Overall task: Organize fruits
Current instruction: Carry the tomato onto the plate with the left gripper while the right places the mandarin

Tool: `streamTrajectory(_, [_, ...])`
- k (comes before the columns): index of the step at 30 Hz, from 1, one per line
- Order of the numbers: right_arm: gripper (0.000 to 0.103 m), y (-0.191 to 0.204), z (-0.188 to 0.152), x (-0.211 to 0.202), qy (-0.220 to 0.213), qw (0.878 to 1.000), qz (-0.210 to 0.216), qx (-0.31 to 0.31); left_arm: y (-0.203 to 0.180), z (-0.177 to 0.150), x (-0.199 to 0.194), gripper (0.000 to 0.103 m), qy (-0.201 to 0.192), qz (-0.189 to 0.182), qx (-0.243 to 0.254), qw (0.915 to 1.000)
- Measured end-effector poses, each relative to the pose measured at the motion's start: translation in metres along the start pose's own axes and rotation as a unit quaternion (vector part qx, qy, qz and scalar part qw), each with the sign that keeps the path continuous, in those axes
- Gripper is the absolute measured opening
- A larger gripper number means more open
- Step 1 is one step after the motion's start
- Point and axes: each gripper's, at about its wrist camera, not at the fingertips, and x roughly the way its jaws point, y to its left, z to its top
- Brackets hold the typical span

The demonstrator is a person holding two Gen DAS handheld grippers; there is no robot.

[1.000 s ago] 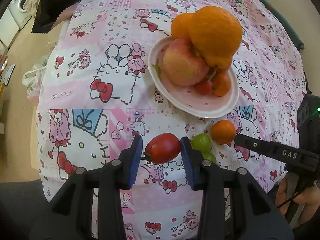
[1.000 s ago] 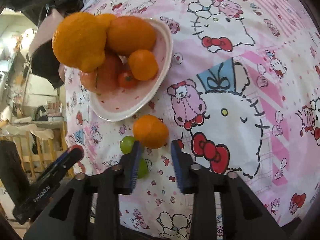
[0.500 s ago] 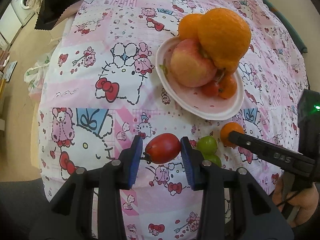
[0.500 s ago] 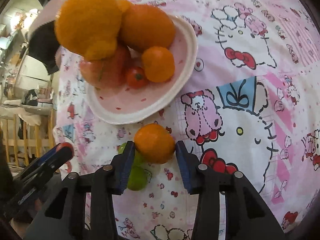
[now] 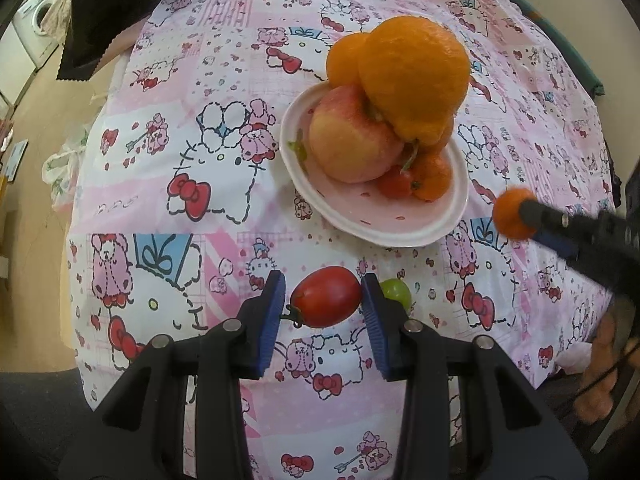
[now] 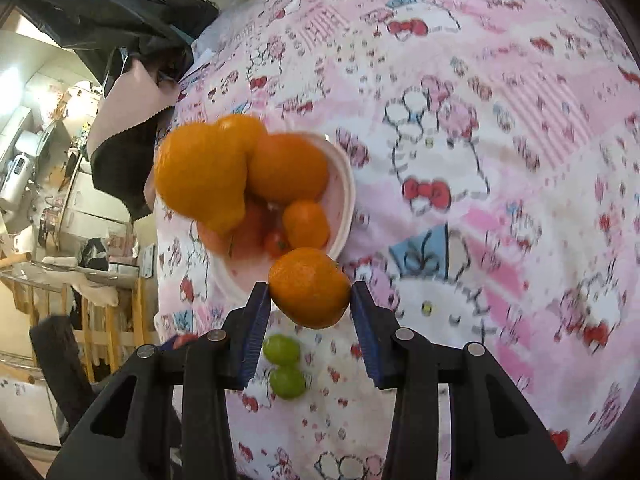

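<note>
My left gripper (image 5: 325, 303) is shut on a red plum tomato (image 5: 326, 297) held above the tablecloth, in front of the pink plate (image 5: 400, 232). The plate holds a large orange (image 5: 416, 80), an apple (image 5: 352, 136), a small mandarin (image 5: 434, 176) and a cherry tomato (image 5: 396, 184). My right gripper (image 6: 310, 304) is shut on a small mandarin (image 6: 310, 286) lifted off the cloth beside the plate rim (image 6: 346, 200); it also shows in the left wrist view (image 5: 514, 214). Two green grapes (image 6: 284, 366) lie on the cloth below the right gripper.
The table carries a pink Hello Kitty cloth (image 5: 180, 160). A black garment (image 5: 100, 8) hangs at the far left edge. The table's left edge drops to the floor. A chair and shelves (image 6: 60, 280) stand beyond the table in the right wrist view.
My right gripper closed on the small mandarin and lifted it off the cloth toward the plate. My left gripper keeps its hold on the red tomato and has risen a little.
</note>
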Motion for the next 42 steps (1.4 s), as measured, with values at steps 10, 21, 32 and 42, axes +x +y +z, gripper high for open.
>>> streamTrajectory(10, [0.043, 0.005, 0.037, 0.029, -0.007, 0.999, -0.038, -0.017, 0.005, 0.004, 0.008, 0.035, 0.008, 0.001, -0.010, 0.9999])
streamTrajectory(21, [0.045, 0.005, 0.053, 0.066, 0.007, 0.999, -0.051, -0.014, -0.004, 0.013, 0.014, 0.035, -0.007, -0.007, 0.005, 0.9999])
streamTrajectory(32, [0.049, -0.001, 0.051, 0.061, 0.014, 0.999, -0.034, 0.009, -0.032, 0.044, 0.044, 0.035, -0.028, -0.023, 0.027, 0.9990])
streamTrajectory(42, [0.063, 0.003, 0.055, 0.051, 0.007, 1.000, -0.023, 0.008, -0.044, 0.052, 0.066, 0.035, -0.019, -0.033, 0.019, 0.9991])
